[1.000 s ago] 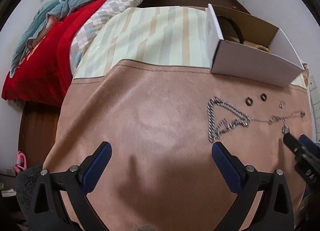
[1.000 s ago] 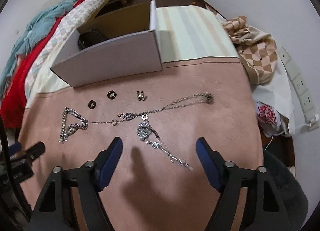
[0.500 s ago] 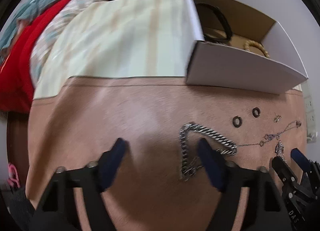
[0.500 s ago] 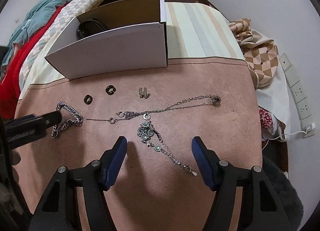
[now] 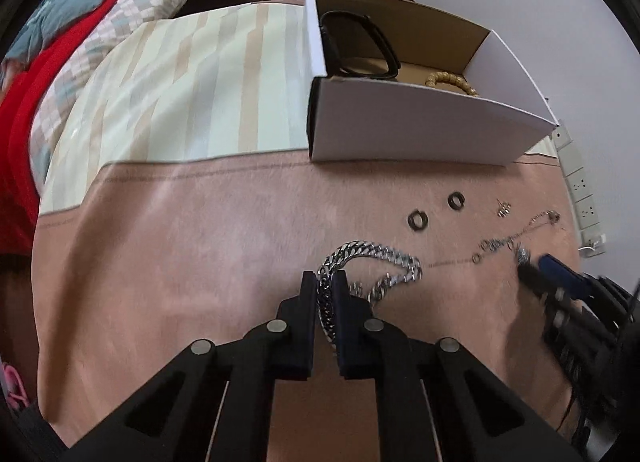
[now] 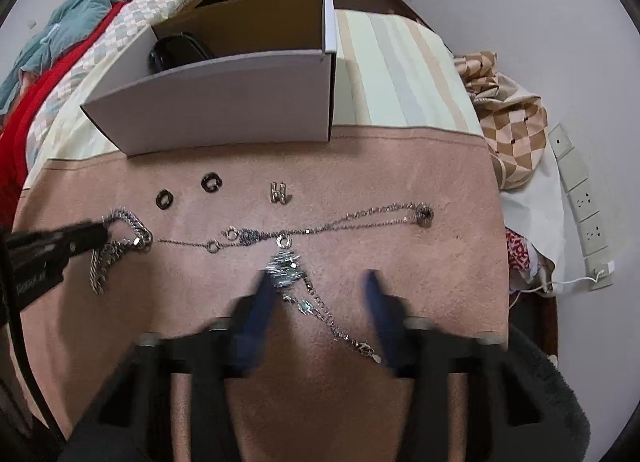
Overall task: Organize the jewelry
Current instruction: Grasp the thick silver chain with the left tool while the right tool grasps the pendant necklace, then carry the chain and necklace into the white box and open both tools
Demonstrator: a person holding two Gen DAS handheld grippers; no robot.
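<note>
My left tongs (image 5: 324, 282) pinch the heavy, limp curb chain (image 5: 376, 258) on the pink cloth (image 5: 200, 262) at its bend, while my right tongs (image 6: 320, 290) are closing, not yet touching, around the delicate, snag-prone beaded bracelet (image 6: 288, 270).

Left gripper (image 5: 324, 282) was black plastic w/ silver screws; right gripper (image 6: 320, 298) had blue pads, blurred.
</note>
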